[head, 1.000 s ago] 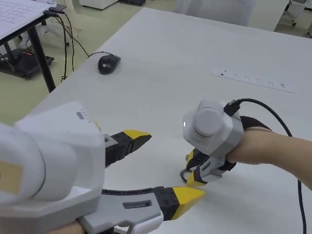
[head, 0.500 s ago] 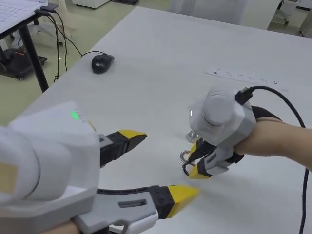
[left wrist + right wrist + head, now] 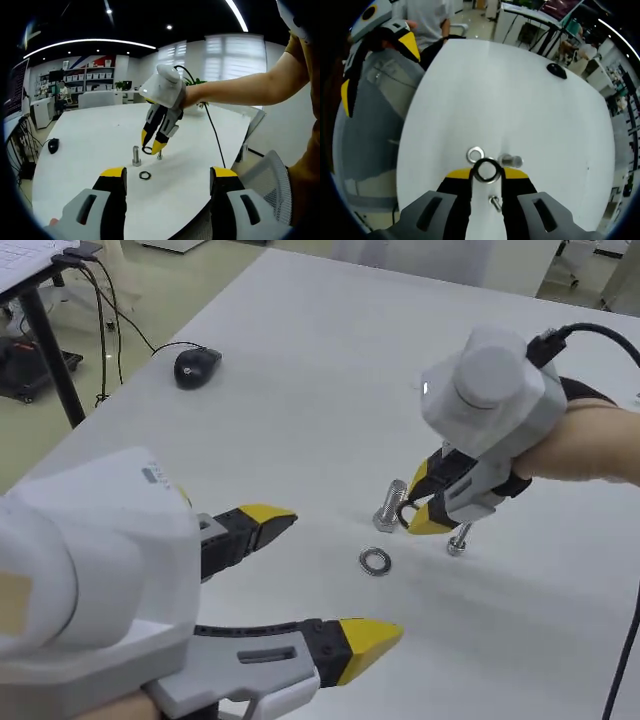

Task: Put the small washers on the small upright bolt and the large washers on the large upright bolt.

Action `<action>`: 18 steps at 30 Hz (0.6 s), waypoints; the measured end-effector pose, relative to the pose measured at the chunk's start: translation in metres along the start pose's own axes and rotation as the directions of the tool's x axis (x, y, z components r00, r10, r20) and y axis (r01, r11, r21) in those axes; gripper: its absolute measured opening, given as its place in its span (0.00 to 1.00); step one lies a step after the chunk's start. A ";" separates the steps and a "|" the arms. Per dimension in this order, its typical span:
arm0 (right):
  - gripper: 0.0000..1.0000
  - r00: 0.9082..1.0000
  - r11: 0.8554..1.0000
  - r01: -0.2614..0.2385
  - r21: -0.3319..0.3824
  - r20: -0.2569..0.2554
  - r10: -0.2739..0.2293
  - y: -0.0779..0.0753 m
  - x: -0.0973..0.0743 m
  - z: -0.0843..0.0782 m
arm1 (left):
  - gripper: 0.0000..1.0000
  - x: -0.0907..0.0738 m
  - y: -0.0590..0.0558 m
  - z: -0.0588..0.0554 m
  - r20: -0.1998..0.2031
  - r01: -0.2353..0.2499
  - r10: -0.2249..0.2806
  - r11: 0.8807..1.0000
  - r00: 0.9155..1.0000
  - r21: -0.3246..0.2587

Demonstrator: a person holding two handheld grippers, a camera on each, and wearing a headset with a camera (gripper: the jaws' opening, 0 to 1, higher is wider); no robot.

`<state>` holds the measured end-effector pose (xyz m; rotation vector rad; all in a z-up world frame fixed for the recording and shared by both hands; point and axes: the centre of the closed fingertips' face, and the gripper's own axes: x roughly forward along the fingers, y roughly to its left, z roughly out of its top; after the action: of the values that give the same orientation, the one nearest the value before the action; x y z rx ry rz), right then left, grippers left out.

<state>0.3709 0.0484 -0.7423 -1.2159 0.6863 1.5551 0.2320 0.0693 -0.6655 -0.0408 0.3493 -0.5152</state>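
While the right gripper [image 3: 430, 510] hangs above the white table [image 3: 300, 370], its jaws are clamped on the held washer [image 3: 485, 161], which is off the surface, just beside the head of the large bolt [image 3: 390, 505] and near the small bolt [image 3: 458, 539]; both bolts stand upright on the table. A loose washer [image 3: 367, 562] lies flat just beside the large bolt, not touching it. Left gripper [image 3: 342, 575]: jaws wide apart, gripping nothing, closer to the person and apart from the bolts; a mouse [image 3: 196, 366] sits near the far table edge.
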 end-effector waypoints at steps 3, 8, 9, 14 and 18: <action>0.21 1.000 1.000 0.009 -0.002 -0.001 -0.009 -0.007 -0.002 0.001 | 0.67 0.001 0.002 0.000 -0.002 -0.001 0.001 1.000 1.000 -0.002; 0.21 1.000 0.999 0.030 -0.013 0.000 -0.030 -0.018 -0.001 0.003 | 0.67 0.003 0.005 -0.001 -0.009 -0.002 0.002 1.000 1.000 -0.007; 0.21 0.999 0.999 0.038 -0.022 -0.006 -0.038 -0.022 0.000 0.002 | 0.67 0.004 0.005 -0.002 -0.011 -0.002 0.002 1.000 1.000 -0.006; 0.21 0.999 0.999 0.042 -0.012 -0.008 -0.042 -0.033 0.006 0.002 | 0.66 0.005 0.009 -0.001 -0.009 -0.006 0.006 1.000 1.000 -0.013; 0.21 0.999 0.999 0.033 -0.019 -0.016 -0.034 -0.035 0.011 0.003 | 0.66 0.006 0.011 -0.002 -0.012 -0.008 0.008 1.000 1.000 -0.017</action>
<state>0.4028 0.0671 -0.7464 -1.2490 0.6600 1.5284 0.2410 0.0758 -0.6704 -0.0531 0.3651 -0.5049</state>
